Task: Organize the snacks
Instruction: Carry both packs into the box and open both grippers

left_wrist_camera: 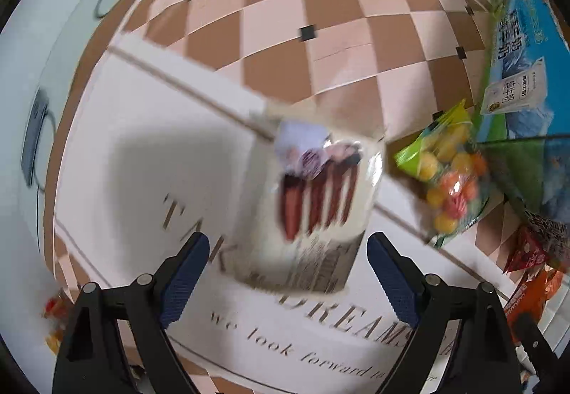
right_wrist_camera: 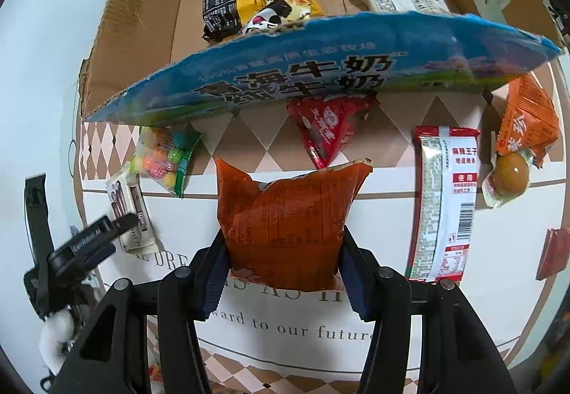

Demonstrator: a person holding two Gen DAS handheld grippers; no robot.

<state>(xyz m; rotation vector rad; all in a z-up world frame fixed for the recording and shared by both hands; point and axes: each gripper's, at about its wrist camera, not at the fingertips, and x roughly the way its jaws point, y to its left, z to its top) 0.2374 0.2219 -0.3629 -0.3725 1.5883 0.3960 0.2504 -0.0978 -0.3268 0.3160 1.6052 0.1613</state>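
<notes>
The blue front wall [right_wrist_camera: 292, 69] of the cardboard box [right_wrist_camera: 149, 19] rises straight ahead of the right hand-held gripper [right_wrist_camera: 285, 272], which is clamped on an orange-red packet [right_wrist_camera: 285, 215], and inside the box only the brown floor at its left side lies bare. Short of that wall a red triangular packet [right_wrist_camera: 329, 130], a candy bag [right_wrist_camera: 164, 158] and a long red-and-white packet [right_wrist_camera: 443, 205] crowd the tabletop [right_wrist_camera: 285, 322]. The left hand-held gripper [left_wrist_camera: 286, 269] stands wide over a small white snack packet [left_wrist_camera: 313, 205], with bare white mat to its left and the candy bag close on its right.
</notes>
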